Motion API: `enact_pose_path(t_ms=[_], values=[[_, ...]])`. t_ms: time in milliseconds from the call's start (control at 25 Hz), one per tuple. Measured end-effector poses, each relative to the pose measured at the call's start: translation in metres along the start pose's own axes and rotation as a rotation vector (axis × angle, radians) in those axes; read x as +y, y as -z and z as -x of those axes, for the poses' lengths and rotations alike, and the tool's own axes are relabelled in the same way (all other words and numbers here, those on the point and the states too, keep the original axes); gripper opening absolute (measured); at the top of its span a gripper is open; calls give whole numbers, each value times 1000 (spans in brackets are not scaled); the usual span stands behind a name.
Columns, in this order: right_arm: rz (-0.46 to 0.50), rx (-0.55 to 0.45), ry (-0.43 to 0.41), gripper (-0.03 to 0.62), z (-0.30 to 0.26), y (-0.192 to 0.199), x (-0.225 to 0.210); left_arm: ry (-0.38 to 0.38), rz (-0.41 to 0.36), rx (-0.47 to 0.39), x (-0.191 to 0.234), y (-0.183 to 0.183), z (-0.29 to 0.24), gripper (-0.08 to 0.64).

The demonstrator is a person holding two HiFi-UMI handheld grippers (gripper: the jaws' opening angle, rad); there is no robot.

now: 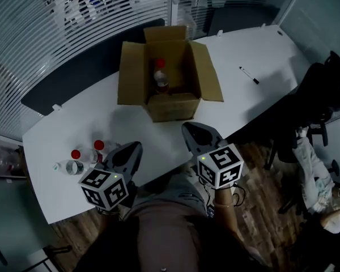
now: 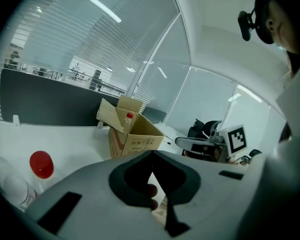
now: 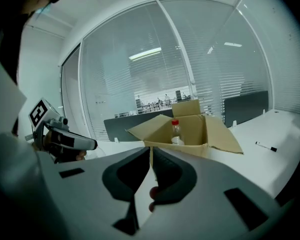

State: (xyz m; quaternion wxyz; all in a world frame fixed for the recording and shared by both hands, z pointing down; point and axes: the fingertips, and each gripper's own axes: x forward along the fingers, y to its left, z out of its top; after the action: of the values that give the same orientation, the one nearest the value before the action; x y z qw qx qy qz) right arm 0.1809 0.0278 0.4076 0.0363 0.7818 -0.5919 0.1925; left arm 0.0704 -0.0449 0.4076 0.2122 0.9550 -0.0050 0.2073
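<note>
Illegible print on cardboard box (image 2: 135, 143)

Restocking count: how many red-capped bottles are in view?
3 red-capped bottles: one stands in the cardboard box; two stand on the white table near the left gripper. A clear thing beside them may be another.
</note>
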Motion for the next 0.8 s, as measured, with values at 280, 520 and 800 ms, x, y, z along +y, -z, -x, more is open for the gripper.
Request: enact_pose_path(t_ms=[280,520,800], values=[[18,-31,-13,37,-8,-24,-30,1,9,-16,-5,-16,-30,9],[41,-45,-54,38,-23,-46,-46,-39,36,-21,1,-25,-45,9],[88,-50,-110,40,-43,-74,-52,-96,73,-48,13,-34,-48,9]])
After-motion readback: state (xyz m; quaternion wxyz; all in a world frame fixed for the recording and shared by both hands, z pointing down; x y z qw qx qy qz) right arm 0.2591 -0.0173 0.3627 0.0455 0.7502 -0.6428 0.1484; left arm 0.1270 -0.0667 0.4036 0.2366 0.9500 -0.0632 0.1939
